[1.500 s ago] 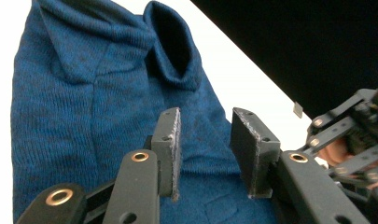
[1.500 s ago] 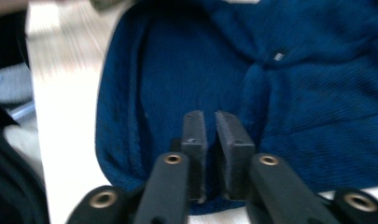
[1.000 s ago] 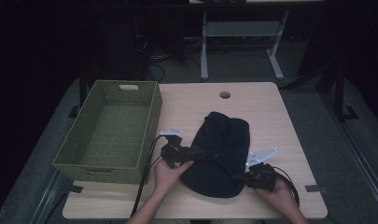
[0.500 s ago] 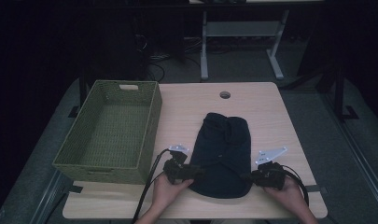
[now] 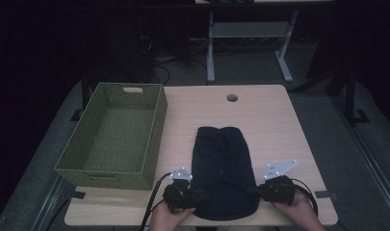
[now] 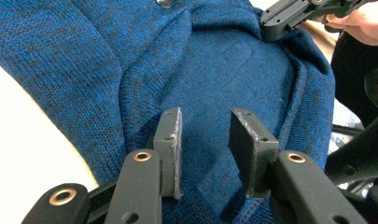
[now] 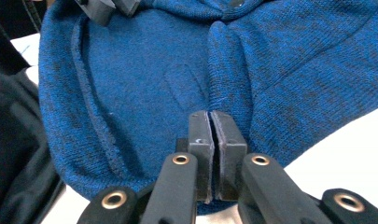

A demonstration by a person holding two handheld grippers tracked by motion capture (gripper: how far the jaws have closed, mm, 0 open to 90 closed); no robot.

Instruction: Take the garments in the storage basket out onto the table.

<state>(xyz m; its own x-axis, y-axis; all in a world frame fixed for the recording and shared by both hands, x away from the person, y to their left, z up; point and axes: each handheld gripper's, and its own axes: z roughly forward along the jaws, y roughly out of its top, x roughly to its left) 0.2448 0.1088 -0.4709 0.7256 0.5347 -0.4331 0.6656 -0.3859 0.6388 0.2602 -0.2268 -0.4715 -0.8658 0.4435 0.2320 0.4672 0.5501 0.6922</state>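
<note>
At the left of the high view stands the green woven rectangular basket (image 5: 113, 134), apart from the work. Right of it, in the lower middle of the frame, the dark blue knitted garment (image 5: 225, 173) lies flat on the pale wooden table (image 5: 265, 110), its long axis running from the near edge up toward the far one. The left gripper (image 5: 198, 196) sits at the garment's lower left edge. In the left gripper view, its jaws stand apart over the knit (image 6: 214, 84), pinching nothing. The right gripper (image 5: 258, 189) sits at the lower right edge. In the right gripper view its pads (image 7: 217, 140) are pressed together, whether on a bit of knit (image 7: 144, 70) I cannot tell.

The hem lies between both grippers, equally near each. The high view gives the outline; the gripper views give the jaw gaps.
</note>
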